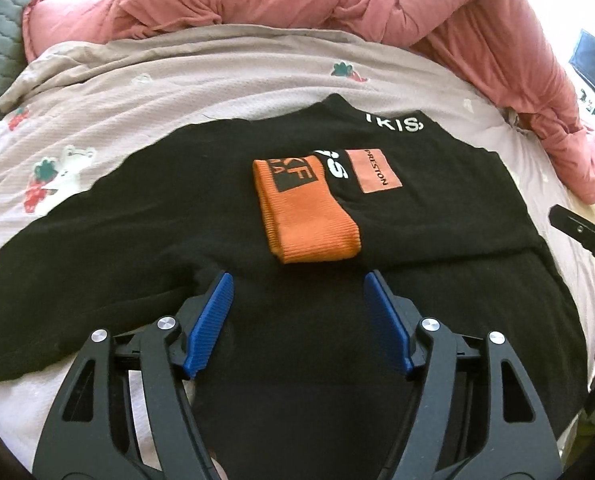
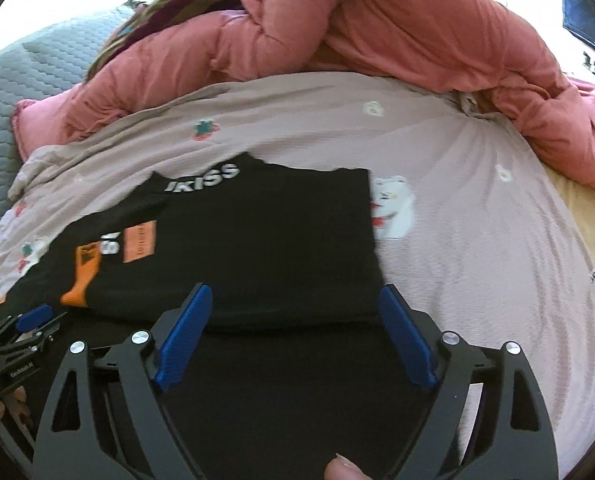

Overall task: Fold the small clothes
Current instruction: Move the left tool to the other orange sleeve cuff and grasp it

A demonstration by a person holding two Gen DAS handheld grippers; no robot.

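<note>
- Two grippers are hanging over a black sweater (image 1: 201, 216) that's lying on a bed sheet (image 1: 201, 76) printed with strawberries and cats, roughly mid-bed, so there's room to fold on all sides.
- The left gripper (image 1: 297, 300) is sitting with its blue pads spread apart and nothing between them, hovering above the fabric just below the orange cuff (image 1: 309, 220).
- That cuff is lying across the chest beside the orange PRESTON patch (image 1: 377, 172), so one sleeve is looking already folded in to narrow the shape.
- The right gripper (image 2: 293, 312) is gaping wide too, empty, over a straight folded edge on its side of the garment.
- A pink duvet (image 2: 377, 24) is bunched at the far side, presumably shoved back to free up a flat spot.
- Probably they're between folds; the other sleeve is trailing off to the left in the left wrist view.
</note>
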